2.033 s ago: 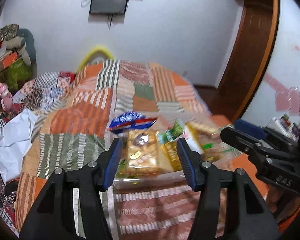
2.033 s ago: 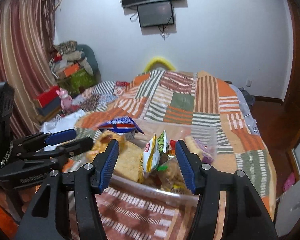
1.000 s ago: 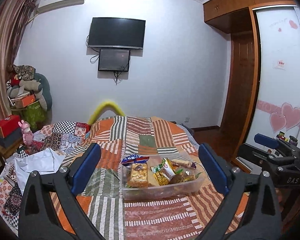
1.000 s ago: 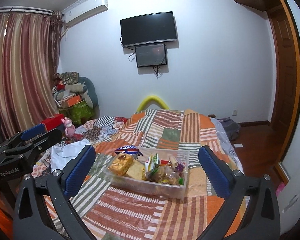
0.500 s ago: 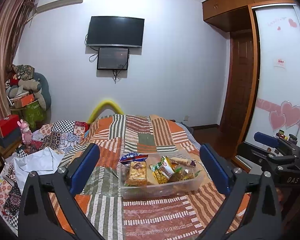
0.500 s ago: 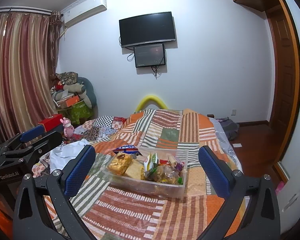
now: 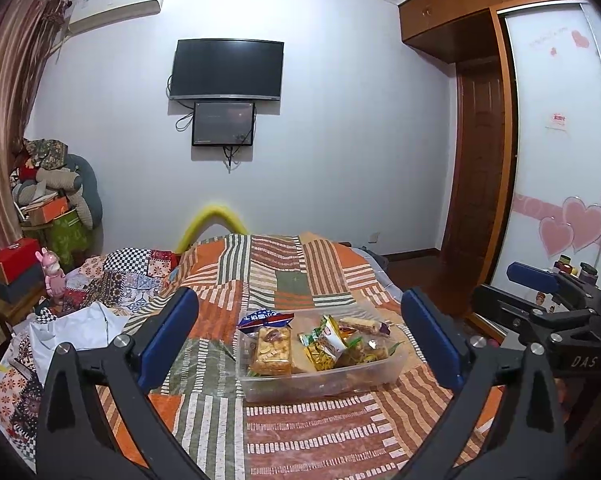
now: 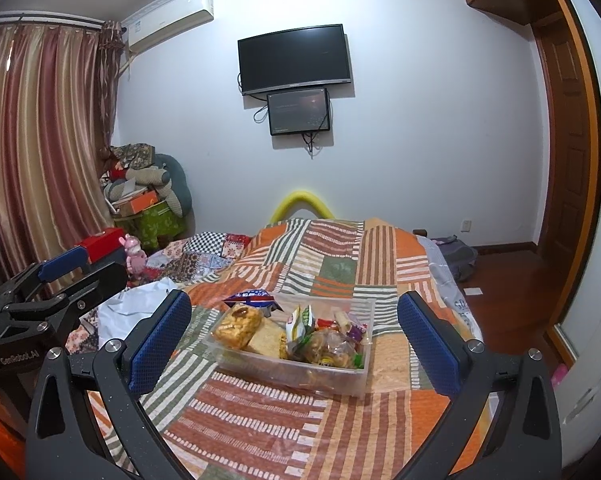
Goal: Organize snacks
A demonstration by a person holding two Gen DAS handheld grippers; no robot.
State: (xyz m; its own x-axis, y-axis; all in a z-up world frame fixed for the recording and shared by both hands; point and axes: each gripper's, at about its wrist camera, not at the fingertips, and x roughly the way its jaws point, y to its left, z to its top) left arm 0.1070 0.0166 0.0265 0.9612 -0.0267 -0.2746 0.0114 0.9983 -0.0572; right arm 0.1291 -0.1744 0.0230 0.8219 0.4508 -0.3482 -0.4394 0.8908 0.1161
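Left wrist view. The left tongs are seen spread wide apart and empty, framing a clear plastic bin that rests on the patchwork quilt of the bed. The bin is filled with snack packets: a blue-and-red packet stands at the bin's 10 o'clock corner, a packet of golden biscuits lies just below it, and a green-and-white pouch stands upright near the middle — propped, it may be judged, by its neighbours. At 3 o'clock in the frame the right tongs are visible from the side, held well clear of the bin.

Right wrist view. The right tongs are likewise shown parted and holding nothing, with the bin centred between the blue pads. The left tongs appear at 9 o'clock, apart from the bin. No loose snack is seen on the quilt; since everything lies gathered in one container and both tools are held back — the sorting may be judged complete or nearly so.
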